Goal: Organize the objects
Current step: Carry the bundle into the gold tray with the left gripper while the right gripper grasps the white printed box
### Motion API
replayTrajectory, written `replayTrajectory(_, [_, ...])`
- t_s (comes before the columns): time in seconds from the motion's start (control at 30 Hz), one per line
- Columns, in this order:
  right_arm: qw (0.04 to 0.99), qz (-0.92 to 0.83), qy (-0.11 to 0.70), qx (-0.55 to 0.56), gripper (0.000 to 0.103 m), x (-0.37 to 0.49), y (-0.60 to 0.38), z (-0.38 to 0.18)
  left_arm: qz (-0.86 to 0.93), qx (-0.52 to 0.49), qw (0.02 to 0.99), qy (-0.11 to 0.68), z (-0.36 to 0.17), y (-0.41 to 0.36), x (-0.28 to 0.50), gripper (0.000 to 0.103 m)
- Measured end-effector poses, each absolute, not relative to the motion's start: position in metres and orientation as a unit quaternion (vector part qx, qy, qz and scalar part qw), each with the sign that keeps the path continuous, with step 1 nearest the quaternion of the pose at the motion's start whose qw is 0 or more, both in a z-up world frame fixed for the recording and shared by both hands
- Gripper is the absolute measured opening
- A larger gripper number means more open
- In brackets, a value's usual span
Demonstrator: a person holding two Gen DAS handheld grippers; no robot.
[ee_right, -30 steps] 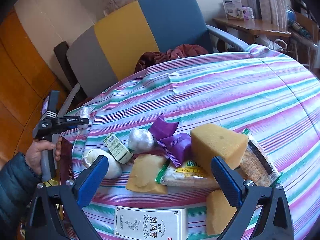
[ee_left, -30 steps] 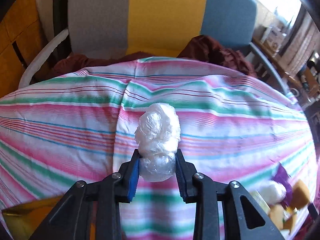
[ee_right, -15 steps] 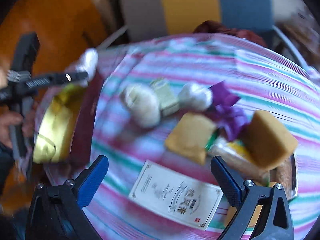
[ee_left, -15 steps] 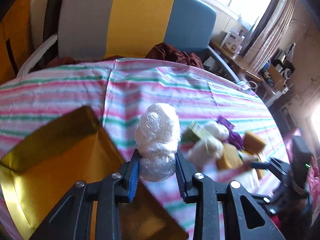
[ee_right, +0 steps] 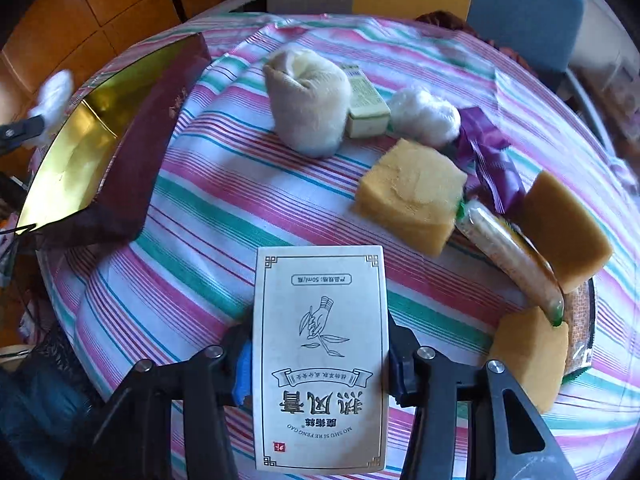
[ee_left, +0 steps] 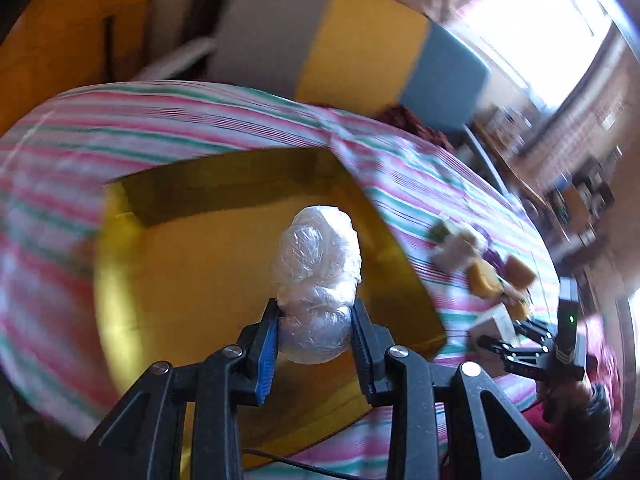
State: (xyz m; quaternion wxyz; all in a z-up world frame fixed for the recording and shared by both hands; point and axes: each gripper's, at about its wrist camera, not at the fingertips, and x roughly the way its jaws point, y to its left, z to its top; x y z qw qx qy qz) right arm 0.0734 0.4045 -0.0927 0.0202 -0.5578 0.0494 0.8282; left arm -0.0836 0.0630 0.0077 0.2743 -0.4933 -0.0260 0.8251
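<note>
Only from right wrist — white carton (ee_right: 320, 360) between closing right gripper (ee_right: 316, 364).

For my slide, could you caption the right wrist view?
Right gripper closing on white printed carton beside sponges on striped cloth.

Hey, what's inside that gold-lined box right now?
The gold-lined box shows only bare gold lining. The plastic-wrapped ball, held by the left tongs, hangs over it and covers part of the floor, so that patch stays unseen.
</note>
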Motion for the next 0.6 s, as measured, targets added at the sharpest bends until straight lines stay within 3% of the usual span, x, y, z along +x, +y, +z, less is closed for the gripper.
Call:
replayTrajectory(0.23, [0.028,0.832,0.047,-0.553,0.051,0.073,0.395,-0.100,0.850,-0.490,0.186,-0.059,-0.001,-0.011,-0.107,0.032])
replayTrajectory(0.6, [0.034,0.830,0.044,-0.554,0.052,0.067,0.393,-0.104,0.836,-0.526,0.146,-0.055,-0.057,0.026,-0.195,0.033])
